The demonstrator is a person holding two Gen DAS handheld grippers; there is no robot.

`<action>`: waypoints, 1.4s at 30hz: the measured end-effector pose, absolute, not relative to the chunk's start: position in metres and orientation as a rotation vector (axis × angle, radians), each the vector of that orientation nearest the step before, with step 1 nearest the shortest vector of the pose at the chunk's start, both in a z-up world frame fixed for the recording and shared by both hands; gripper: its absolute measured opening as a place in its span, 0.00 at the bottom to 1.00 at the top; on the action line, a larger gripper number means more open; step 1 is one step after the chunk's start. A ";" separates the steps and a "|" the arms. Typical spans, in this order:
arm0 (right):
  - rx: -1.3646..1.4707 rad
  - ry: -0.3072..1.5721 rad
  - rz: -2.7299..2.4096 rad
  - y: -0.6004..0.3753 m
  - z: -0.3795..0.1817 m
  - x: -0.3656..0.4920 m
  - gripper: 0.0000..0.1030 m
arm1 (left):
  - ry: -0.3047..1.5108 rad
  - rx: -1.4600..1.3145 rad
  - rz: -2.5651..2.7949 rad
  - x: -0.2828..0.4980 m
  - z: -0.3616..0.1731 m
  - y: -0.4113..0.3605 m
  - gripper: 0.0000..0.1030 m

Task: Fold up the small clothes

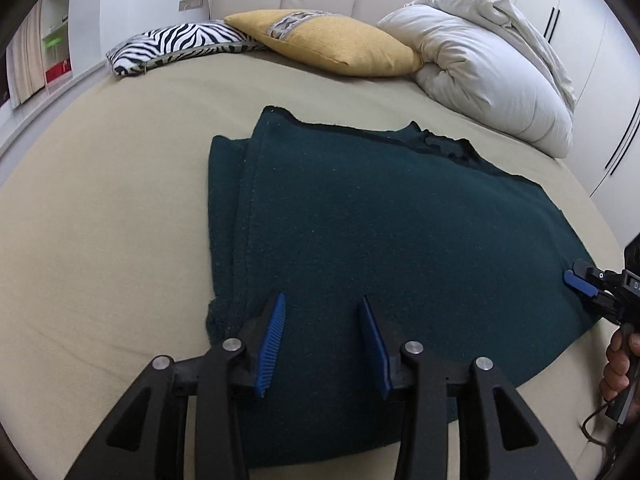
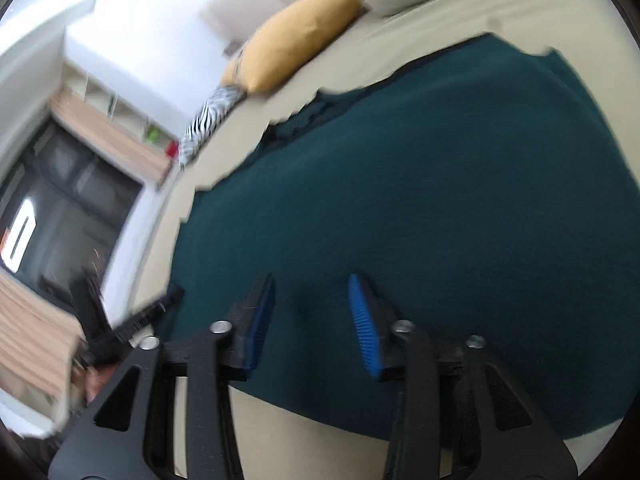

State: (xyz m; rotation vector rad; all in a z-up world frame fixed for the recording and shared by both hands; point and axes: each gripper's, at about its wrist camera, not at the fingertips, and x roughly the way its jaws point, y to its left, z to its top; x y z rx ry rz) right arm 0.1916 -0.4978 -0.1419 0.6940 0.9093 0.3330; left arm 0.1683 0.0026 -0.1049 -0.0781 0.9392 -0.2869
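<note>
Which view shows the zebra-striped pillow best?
The left wrist view: the zebra-striped pillow lies sharp and nearly whole at the head of the bed, its right end tucked under the mustard-yellow cushion. The right wrist view shows it only as a small, motion-blurred sliver.

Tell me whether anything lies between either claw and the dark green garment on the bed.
Nothing visible does. The left claw and the right claw are both open right over the near part of the dark green garment, with only its bare fabric showing between the fingers. The pillows lie far off by the headboard.
</note>
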 end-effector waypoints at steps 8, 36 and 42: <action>0.823 0.803 0.106 -0.531 -0.117 0.157 0.36 | 0.938 -0.040 -0.243 0.166 -0.109 -0.006 0.41; 0.786 0.878 0.239 -0.478 -0.121 0.165 0.43 | 0.880 -0.201 -0.262 0.146 -0.082 0.027 0.45; 0.778 0.872 0.336 -0.445 -0.106 0.182 0.46 | 0.961 -0.442 -0.224 0.157 -0.100 0.083 0.51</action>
